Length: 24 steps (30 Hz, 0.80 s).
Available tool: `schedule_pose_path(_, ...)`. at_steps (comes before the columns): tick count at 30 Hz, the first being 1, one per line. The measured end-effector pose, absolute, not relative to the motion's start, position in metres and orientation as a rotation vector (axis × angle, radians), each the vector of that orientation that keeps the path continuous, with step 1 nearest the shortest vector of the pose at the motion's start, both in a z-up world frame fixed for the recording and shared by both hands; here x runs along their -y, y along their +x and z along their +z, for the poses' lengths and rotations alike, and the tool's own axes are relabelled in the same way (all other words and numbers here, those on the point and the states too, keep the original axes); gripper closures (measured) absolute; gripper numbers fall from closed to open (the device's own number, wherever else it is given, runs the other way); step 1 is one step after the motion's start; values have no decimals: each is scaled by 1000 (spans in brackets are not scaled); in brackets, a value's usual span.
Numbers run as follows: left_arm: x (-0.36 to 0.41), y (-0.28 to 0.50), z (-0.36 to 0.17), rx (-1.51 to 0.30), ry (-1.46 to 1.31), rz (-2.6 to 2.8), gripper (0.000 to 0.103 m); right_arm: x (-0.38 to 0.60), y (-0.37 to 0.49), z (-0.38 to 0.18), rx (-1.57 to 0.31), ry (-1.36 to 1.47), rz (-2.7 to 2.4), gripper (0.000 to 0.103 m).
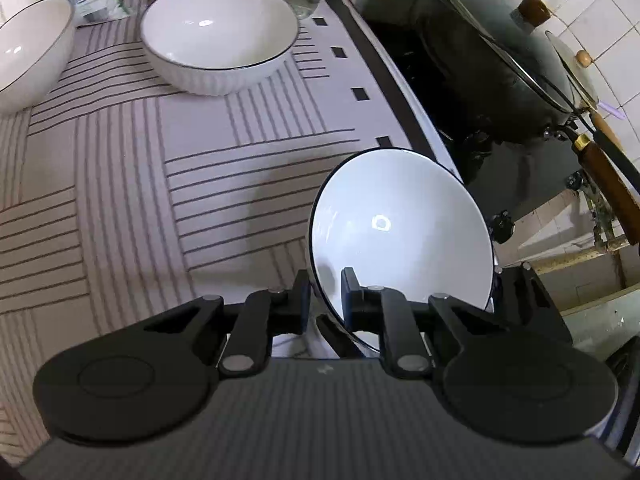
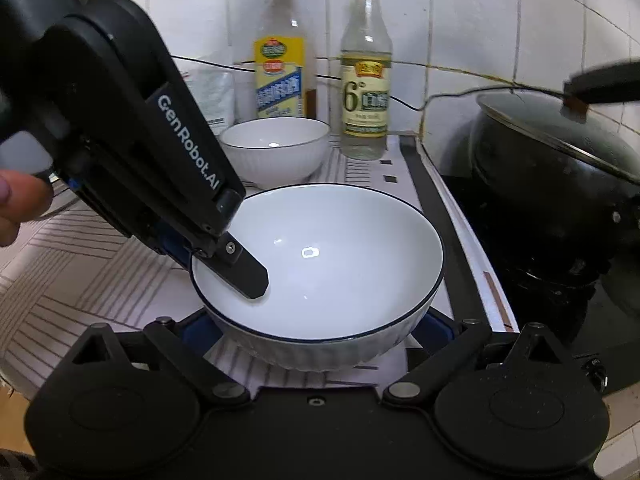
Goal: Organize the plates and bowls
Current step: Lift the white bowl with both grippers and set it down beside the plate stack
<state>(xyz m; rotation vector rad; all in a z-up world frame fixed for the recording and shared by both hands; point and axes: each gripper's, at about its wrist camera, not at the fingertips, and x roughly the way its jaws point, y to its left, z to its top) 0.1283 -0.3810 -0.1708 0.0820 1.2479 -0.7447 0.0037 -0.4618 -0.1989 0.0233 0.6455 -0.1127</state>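
While the left gripper (image 1: 325, 300) is clamped on the rim of the near bowl (image 2: 320, 268), 1 finger (image 2: 244, 272) inside and the other outside the wall, the bowl sits on the striped mat (image 1: 160, 184) close to the mat's dark edge by the stove. The right gripper (image 2: 318, 330) stands apart, its jaws wide on either side of the same bowl, not pressing it. A 2nd bowl (image 1: 220, 36) stands behind, near 2 bottles (image 2: 366, 68) at the tiled wall, and a 3rd bowl (image 1: 28, 48) sits at the mat's left. A lidded black wok (image 1: 480, 60) crowds the right side, just beyond the mat. A person's hand (image 2: 16, 208) grips the left tool.
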Motion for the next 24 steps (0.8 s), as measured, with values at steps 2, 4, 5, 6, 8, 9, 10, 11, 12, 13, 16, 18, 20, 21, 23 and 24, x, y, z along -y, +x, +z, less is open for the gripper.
schedule_pose_path(2,373,128,-167,-1251,84,-734,89,453,3,-194,-638,-3,-93,3)
schedule_pose_path(4,363,127,-162,-1248,80,-721,88,446,4,-189,-629,-13,-73,3)
schedule_pose_path(5,358,128,-159,-1245,72,-712,88,442,4,-187,-622,-16,-65,3)
schedule_pose_path(6,351,127,-156,-1241,64,-704,88,438,5,-184,-616,-19,-54,3)
schedule_pose_path(8,341,128,-150,-1230,59,-687,88,429,8,-178,-601,-31,-29,3)
schedule_pose_path(9,332,127,-145,-1218,55,-676,88,423,10,-175,-592,-41,-12,3)
schedule_pose_path(10,326,127,-142,-1208,54,-667,88,418,11,-172,-584,-50,2,3)
schedule_pose_path(11,318,128,-139,-1198,52,-657,88,412,13,-170,-575,-60,18,3)
schedule_pose_path(12,309,128,-135,-1186,48,-642,88,405,16,-169,-566,-72,40,3)
schedule_pose_path(13,301,129,-133,-1179,42,-628,88,400,19,-167,-560,-80,59,3)
schedule_pose_path(16,275,134,-129,-1166,23,-571,88,381,32,-166,-547,-109,131,3)
schedule_pose_path(18,259,139,-130,-1166,12,-530,88,367,42,-167,-542,-132,179,3)
schedule_pose_path(20,244,145,-131,-1167,1,-491,88,353,46,-168,-539,-142,216,3)
schedule_pose_path(21,236,148,-132,-1168,0,-473,88,347,51,-169,-540,-145,236,3)
schedule_pose_path(23,224,154,-134,-1167,0,-441,88,336,61,-172,-541,-148,268,3)
schedule_pose_path(24,220,157,-136,-1167,4,-425,88,331,68,-174,-545,-149,285,3)
